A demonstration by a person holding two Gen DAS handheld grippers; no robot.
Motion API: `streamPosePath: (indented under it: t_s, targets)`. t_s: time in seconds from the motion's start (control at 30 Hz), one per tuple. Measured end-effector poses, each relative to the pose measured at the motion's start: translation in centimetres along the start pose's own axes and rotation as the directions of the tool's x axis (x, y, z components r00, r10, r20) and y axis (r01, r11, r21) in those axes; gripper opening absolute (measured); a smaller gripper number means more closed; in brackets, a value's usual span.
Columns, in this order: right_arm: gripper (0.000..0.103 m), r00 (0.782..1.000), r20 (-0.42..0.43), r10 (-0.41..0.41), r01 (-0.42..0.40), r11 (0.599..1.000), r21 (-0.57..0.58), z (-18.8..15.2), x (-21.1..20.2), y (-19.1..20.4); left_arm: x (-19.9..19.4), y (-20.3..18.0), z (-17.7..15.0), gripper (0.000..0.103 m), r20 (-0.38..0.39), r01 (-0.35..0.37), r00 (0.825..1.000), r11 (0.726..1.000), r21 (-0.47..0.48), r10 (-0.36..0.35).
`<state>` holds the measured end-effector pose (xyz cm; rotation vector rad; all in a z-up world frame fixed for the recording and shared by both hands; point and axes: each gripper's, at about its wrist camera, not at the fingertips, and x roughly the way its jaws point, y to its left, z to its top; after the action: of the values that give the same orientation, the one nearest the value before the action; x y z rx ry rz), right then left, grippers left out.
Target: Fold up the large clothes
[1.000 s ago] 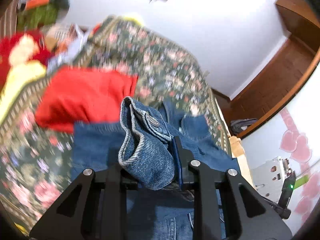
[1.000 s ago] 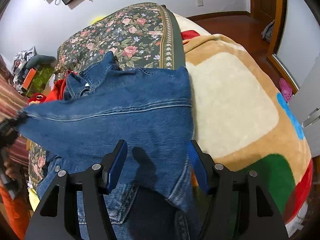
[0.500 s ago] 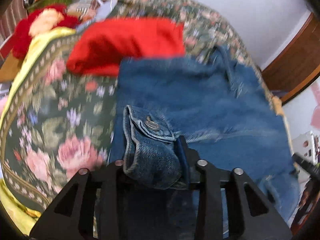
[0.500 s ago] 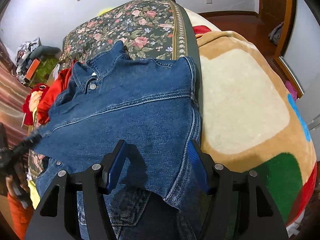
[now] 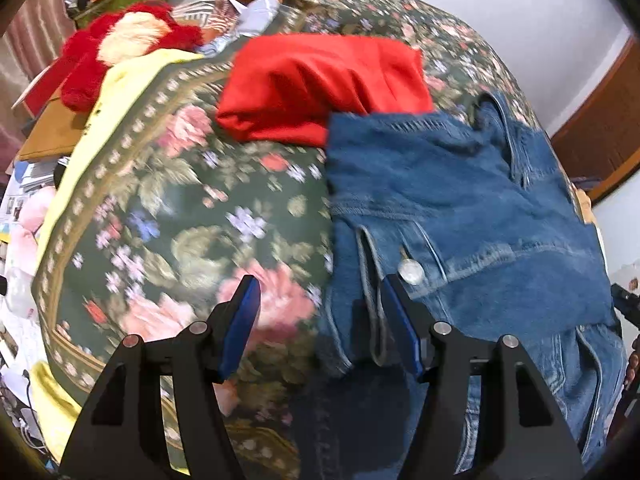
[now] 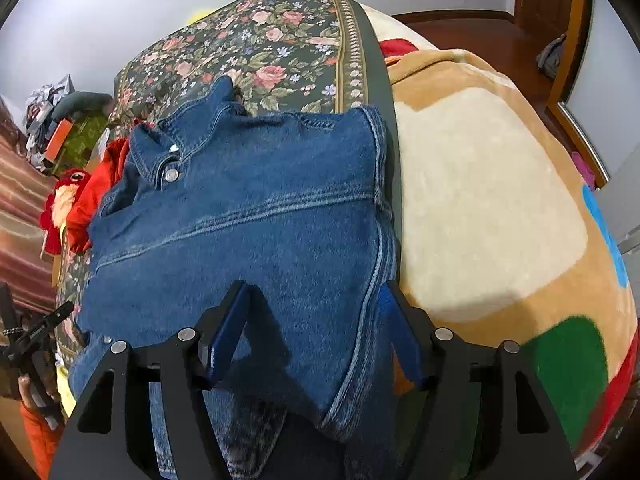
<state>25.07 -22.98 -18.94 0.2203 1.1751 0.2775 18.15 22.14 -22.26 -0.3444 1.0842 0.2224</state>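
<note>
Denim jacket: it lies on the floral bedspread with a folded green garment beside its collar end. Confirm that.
Wrong on the colour. The left wrist view shows the denim jacket on the floral bedspread, but the folded garment beside its collar end is red, not green.

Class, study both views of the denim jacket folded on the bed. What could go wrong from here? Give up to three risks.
1. The left gripper is opening with the jacket's cuff edge beside its right finger; pulling away may snag it and undo the fold.
2. The jacket overlaps the red garment, so the next fold may drag that along.
3. The right gripper, jaws opening, straddles the jacket's side seam; closing there may bunch extra layers.
</note>
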Motion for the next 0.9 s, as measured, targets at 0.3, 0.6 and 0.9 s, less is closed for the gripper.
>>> streamPosePath:
  t_s: [0.3, 0.6, 0.9]
  targets:
    - [0.064, 0.998, 0.042, -0.038, 0.039, 0.999, -0.016, 2.9, 0.4, -0.1, 2.2, -0.3, 4.8, 0.062, 0.007, 0.129, 0.992, 0.991, -0.028, -0.129]
    - [0.064, 0.999, 0.046, -0.013, 0.011, 0.999, 0.034, 4.9, 2.4, -1.8, 8.5, -0.3, 8.0, 0.062, -0.068, 0.180, 0.979, 0.976, -0.126, -0.190]
    - [0.058, 0.997, 0.013, 0.073, -0.074, 0.994, 0.078, 6.8, 5.0, -3.0, 11.3, -0.5, 9.6, 0.062, -0.058, 0.263, 0.960, 0.952, -0.158, -0.274]
